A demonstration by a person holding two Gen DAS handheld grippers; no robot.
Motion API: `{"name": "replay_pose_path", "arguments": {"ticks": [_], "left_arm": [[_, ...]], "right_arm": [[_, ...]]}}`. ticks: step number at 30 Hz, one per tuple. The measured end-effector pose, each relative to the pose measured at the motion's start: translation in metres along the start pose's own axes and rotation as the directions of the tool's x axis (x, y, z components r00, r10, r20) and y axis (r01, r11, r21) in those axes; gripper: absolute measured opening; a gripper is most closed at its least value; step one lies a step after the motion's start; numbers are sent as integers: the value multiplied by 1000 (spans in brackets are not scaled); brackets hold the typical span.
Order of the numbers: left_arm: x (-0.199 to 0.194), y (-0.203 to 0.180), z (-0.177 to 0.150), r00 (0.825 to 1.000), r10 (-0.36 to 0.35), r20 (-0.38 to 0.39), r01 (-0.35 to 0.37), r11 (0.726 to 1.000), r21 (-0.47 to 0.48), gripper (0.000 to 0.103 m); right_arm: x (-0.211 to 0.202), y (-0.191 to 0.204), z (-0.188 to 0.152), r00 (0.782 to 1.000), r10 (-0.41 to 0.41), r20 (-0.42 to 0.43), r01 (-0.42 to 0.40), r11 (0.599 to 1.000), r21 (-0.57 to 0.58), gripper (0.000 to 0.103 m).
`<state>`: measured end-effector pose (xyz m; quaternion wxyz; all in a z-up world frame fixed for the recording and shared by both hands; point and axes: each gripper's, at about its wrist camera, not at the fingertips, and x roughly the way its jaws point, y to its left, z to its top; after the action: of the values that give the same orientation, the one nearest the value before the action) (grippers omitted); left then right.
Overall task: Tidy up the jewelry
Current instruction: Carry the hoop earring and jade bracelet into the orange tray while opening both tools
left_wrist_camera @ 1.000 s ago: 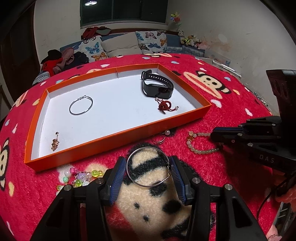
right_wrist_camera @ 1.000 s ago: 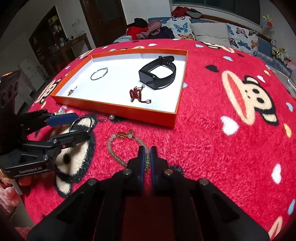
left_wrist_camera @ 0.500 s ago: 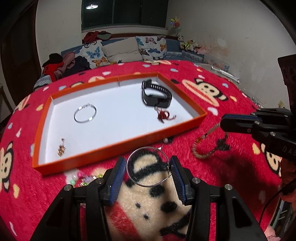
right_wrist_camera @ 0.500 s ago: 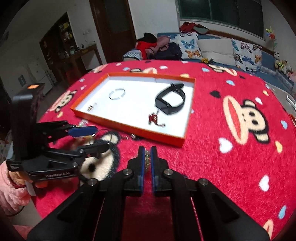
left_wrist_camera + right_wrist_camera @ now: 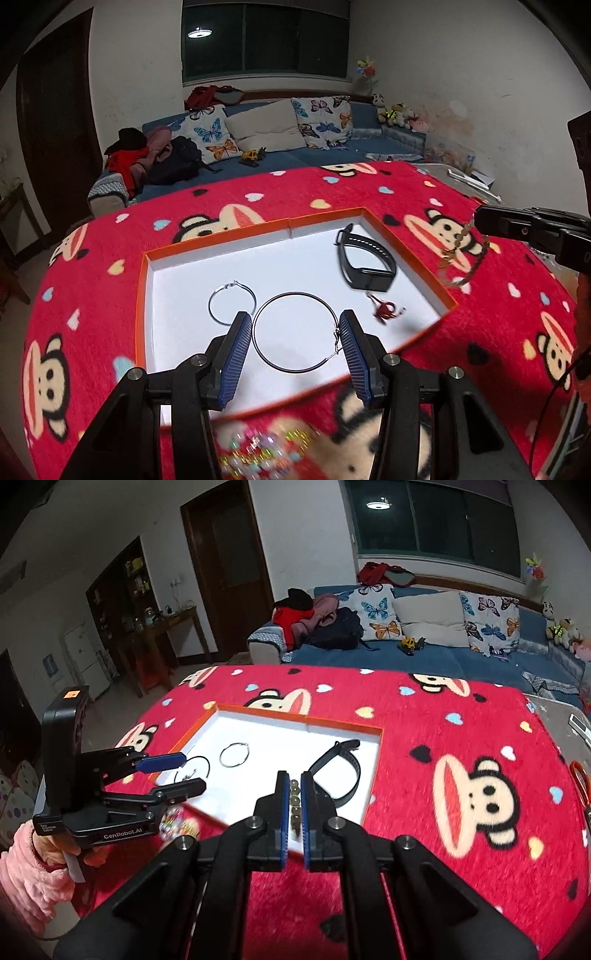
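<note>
Grippers are both holding jewelry above the table. The left gripper [image 5: 295, 332] is pinching a big hoop earring [image 5: 295, 332] between its blue pads, over the orange tray [image 5: 436, 291]. The right gripper [image 5: 294, 805] is pressed tight on a bead bracelet [image 5: 294, 799], which is hanging down from it. Inside the tray a smaller hoop [image 5: 232, 302], a black watch band [image 5: 365, 258] and a little red charm [image 5: 386, 310] are lying apart. The tray is sitting on a red monkey blanket [image 5: 480, 332].

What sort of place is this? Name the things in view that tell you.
Probably a home living room: a blue sofa with butterfly cushions, soft toys at its end, and a table under a red cartoon-monkey blanket holding an orange jewelry tray.
</note>
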<state>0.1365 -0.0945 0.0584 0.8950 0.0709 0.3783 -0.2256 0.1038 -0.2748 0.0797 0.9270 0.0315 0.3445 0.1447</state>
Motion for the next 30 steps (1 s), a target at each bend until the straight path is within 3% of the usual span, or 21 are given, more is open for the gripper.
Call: {"name": "replay_pose_path", "arguments": {"ticks": [11, 24, 28, 30], "left_arm": [[64, 14, -6, 993, 11, -117, -11, 1000, 1, 52], [85, 14, -10, 989, 11, -151, -12, 1000, -7, 53], [84, 13, -10, 989, 8, -149, -9, 1000, -11, 54], [84, 13, -9, 989, 12, -146, -14, 1000, -11, 54]], "right_arm": [[53, -13, -21, 992, -23, -125, 26, 999, 26, 7], [67, -6, -32, 983, -27, -182, 31, 999, 16, 11], [57, 1, -37, 983, -4, -181, 5, 1000, 3, 29], [50, 6, -40, 984, -11, -175, 8, 1000, -18, 29]]}}
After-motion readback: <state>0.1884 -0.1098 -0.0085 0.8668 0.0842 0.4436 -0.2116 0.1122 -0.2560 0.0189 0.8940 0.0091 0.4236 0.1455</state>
